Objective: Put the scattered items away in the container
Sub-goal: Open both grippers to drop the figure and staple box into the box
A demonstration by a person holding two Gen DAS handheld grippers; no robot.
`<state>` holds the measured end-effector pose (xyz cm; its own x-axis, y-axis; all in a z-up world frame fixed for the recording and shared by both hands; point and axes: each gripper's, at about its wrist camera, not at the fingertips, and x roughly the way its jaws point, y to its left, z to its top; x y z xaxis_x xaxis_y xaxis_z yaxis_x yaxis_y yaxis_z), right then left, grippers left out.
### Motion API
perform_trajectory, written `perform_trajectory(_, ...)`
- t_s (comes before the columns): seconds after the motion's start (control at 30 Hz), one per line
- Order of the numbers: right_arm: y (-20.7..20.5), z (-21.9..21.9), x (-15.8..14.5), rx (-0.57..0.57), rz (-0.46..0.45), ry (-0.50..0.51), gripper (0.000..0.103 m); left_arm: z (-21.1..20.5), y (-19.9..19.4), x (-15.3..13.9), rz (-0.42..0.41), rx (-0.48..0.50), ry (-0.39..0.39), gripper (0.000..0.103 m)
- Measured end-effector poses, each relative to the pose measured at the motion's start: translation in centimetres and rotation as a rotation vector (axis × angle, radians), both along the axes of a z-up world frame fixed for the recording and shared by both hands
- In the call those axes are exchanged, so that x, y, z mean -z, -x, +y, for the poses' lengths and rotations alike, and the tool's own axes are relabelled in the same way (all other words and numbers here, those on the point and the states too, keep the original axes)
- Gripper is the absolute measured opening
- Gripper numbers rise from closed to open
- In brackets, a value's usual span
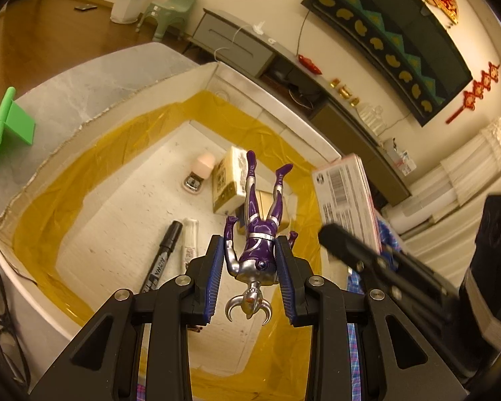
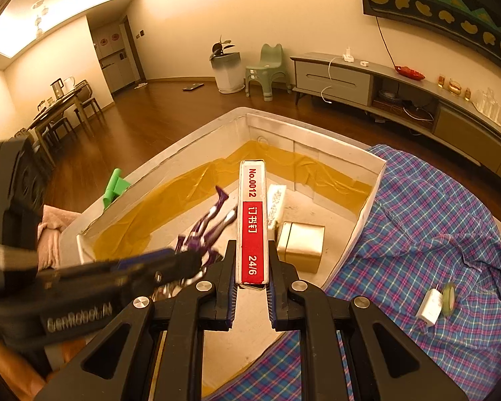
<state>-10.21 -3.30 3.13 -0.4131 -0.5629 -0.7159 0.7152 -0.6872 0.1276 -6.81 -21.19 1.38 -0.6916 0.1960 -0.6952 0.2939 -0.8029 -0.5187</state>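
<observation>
A: Risks first, biggest item down. The white foam container lined with yellow tape [image 1: 117, 153] sits open on the grey marble-look table [image 1: 66, 80], and both grippers hang over it close together. Likely trouble: the two tools knocking each other, since the right gripper's black finger crosses just beside the left one's load.

B: And the loads?

A: The right gripper [image 2: 251, 267] is clamped narrow on a flat red-and-white staple box [image 2: 252, 220], held on edge by its lower end, the long part sticking out forward. Let go from here, I'd judge it could land on the gold square box [image 2: 300, 245] below and tip against the wall instead of lying flat.

B: Left side?

A: The left gripper [image 1: 252, 267], about half spread, pinches a purple-and-silver plastic action figure [image 1: 260, 230] at the shoulders, head toward the camera, legs pointing out over the container. The pads meet only a narrow, rounded torso, so it may swivel or slip early. Its loose limbs could snag a pad on release.

B: What's under it?

A: A black marker pen [image 1: 160, 257], a white tube [image 1: 189, 237], a tan printed carton [image 1: 228, 180], a small pink-capped item [image 1: 198, 173]. Room enough. Still outside: a white plug [image 2: 430, 305] and a green tape roll [image 2: 448, 299] on the blue plaid cloth [image 2: 434, 217].
</observation>
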Motion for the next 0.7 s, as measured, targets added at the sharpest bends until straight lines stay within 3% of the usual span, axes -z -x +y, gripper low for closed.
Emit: perform_trajectory(0.7, 6.6, -2.7, 1.2, 0.038, -0.051, -0.093, 0.016, 3.1, 0.9, 0.8, -0.06, 0.087, 0.064, 0.032)
